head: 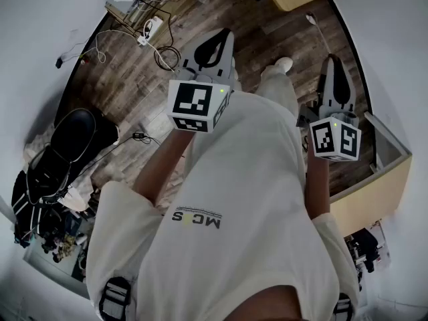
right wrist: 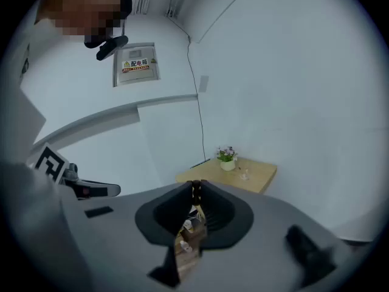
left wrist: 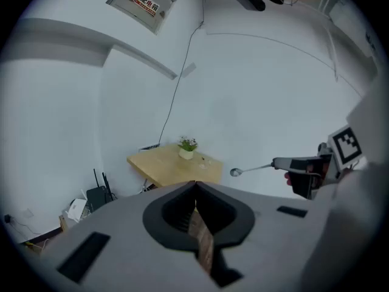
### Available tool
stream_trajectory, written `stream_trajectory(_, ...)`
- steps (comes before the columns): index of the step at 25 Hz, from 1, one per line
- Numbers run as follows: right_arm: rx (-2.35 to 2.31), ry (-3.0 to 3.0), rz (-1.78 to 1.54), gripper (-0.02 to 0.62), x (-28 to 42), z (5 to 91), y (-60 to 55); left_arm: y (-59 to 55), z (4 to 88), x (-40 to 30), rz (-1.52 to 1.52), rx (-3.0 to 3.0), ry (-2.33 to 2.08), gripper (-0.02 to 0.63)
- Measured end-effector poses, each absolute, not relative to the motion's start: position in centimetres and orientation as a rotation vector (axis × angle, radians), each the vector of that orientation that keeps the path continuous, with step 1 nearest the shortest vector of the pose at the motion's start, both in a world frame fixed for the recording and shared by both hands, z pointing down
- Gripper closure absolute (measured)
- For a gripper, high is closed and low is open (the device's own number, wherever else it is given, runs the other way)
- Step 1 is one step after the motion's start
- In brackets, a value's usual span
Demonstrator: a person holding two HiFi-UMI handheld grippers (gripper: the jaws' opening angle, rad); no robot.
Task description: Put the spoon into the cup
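The right claw (left wrist: 278,163) is clenched on the handle end of the spoon (left wrist: 251,168), which points toward the middle of the left gripper view, bowl first. The left claw (left wrist: 196,185) is closed on nothing. The spoon looks thin, stiff and light, probably smooth metal, so I judge it may turn in the grip; a hold further along the handle would be firmer. The wooden tabletop (left wrist: 159,165) with a small plant (left wrist: 187,145) is at centre frame, well apart. I cannot make out the cup.

A light wooden table (left wrist: 161,169) by the wall carries a small potted plant (left wrist: 187,146).
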State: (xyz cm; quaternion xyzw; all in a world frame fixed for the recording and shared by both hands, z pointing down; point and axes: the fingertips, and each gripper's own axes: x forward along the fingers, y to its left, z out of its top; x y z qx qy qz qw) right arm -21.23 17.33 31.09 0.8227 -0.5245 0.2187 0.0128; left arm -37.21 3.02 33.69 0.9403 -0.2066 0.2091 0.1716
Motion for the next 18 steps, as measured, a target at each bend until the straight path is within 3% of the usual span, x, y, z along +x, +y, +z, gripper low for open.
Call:
stream_trajectory(6, 2.574, -1.712, 0.677, 0.541, -28.3, 29.1, 24.6, 11.4, 30.7, -39.8, 0.584, 2.714, -0.506, 0.592)
stream_trajectory(18, 2.813, -1.619, 0.51, 0.541, -33.2, 26.7, 39.5, 29.6, 27.6, -41.6, 0.62, 2.852, -0.158, 0.592)
